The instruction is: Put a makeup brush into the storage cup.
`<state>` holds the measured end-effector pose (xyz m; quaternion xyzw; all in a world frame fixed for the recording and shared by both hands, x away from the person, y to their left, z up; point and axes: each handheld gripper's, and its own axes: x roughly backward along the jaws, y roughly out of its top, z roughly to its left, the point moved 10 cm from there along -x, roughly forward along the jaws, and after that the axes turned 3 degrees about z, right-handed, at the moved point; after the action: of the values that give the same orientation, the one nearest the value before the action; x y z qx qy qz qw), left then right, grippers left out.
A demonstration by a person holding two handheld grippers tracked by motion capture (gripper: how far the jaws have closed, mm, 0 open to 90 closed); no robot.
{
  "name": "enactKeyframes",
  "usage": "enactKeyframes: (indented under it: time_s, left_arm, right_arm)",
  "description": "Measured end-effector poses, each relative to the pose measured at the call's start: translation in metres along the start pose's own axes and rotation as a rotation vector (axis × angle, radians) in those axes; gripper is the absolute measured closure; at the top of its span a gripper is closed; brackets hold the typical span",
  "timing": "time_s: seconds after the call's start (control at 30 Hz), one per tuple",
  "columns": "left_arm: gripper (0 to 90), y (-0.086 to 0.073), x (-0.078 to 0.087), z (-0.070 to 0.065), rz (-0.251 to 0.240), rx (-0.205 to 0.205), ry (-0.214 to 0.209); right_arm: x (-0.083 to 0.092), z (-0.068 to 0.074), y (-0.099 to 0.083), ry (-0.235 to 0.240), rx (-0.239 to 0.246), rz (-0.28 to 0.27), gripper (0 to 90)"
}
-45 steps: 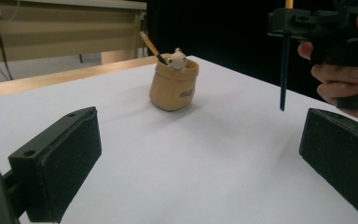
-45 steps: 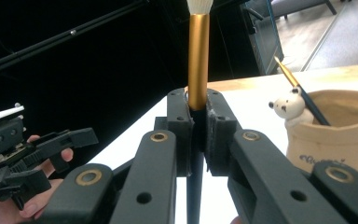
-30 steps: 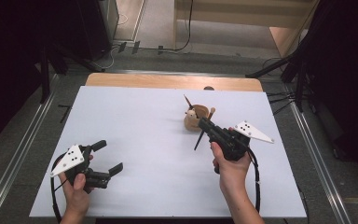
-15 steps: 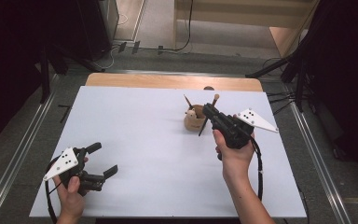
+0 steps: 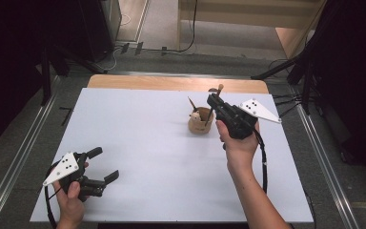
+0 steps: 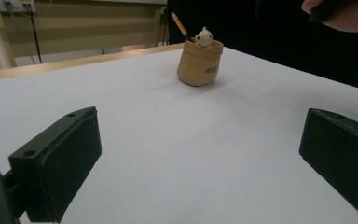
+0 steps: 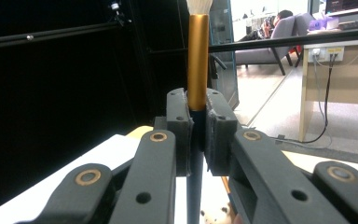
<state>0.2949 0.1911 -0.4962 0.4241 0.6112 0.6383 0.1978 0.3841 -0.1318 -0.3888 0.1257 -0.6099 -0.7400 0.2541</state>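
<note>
High view, right tool (image 5: 213, 101) pinching a makeup brush (image 5: 210, 113) above the tan pouch holder (image 5: 200, 123) on the white tabletop (image 5: 162, 157), left tool (image 5: 104, 164) spread near the front edge, left gripper view, holder (image 6: 200, 63) far ahead between spread jaws, right gripper view, gold-ferruled brush (image 7: 197, 65) upright, clamped between jaws.

We see a white table (image 5: 138, 143) with a bare pale wood strip along its far edge. On it stands a tan pot (image 6: 199, 67) with small dark lettering on its side; a cream figure (image 6: 204, 36) peeks from its top, beside a stick (image 6: 181, 26) that is orange with a pale tip. The brush (image 7: 197, 65) has a gold ferrule, white bristles and a dark blue handle. Both grippers, left (image 5: 102, 164) and right (image 7: 196, 135), are black, each with a pale grey plate dotted black. The right gripper's links carry brass rivets. The floor (image 5: 162, 28) is grey.
</note>
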Motion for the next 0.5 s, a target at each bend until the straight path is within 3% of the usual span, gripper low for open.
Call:
enactKeyframes:
  time_s: [0.5]
  left_arm:
    - [0.0, -0.005, 0.004, 0.003, 0.011, 0.008, 0.005]
  right_arm:
    - [-0.023, -0.014, 0.002, -0.010, 0.049, 0.001, 83.5]
